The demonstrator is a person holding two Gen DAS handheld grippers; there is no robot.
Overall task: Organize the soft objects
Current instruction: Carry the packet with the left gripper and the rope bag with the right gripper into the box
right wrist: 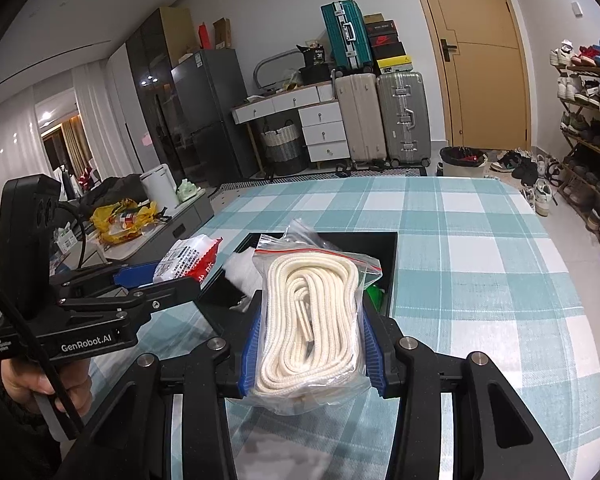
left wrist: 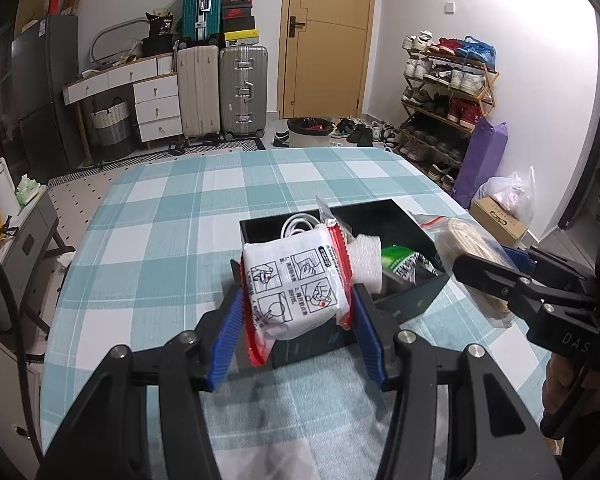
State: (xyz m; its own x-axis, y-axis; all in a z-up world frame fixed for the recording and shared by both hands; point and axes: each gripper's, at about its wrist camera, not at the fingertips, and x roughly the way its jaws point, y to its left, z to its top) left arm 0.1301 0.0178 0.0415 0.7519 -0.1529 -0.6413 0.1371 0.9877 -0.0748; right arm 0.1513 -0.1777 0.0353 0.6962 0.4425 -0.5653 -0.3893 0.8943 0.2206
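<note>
My left gripper (left wrist: 297,280) is shut on a white soft packet with red edges and printed diagrams (left wrist: 295,284), held above the near-left corner of a black open box (left wrist: 404,220). My right gripper (right wrist: 310,304) is shut on a clear zip bag of coiled cream rope (right wrist: 310,312), held above the box's (right wrist: 390,256) near edge. The rope bag also shows in the left wrist view (left wrist: 472,256), the packet in the right wrist view (right wrist: 187,260). Inside the box lie a white cable (left wrist: 297,224), a white foam roll (left wrist: 366,258) and a green-and-white pack (left wrist: 406,262).
The box stands on a table with a teal-and-white checked cloth (left wrist: 171,220). Beyond the table are suitcases (left wrist: 223,88), a drawer unit (left wrist: 155,100), a door (left wrist: 324,40) and a shoe rack (left wrist: 448,92). A cardboard box and plastic bags (left wrist: 500,208) lie right of the table.
</note>
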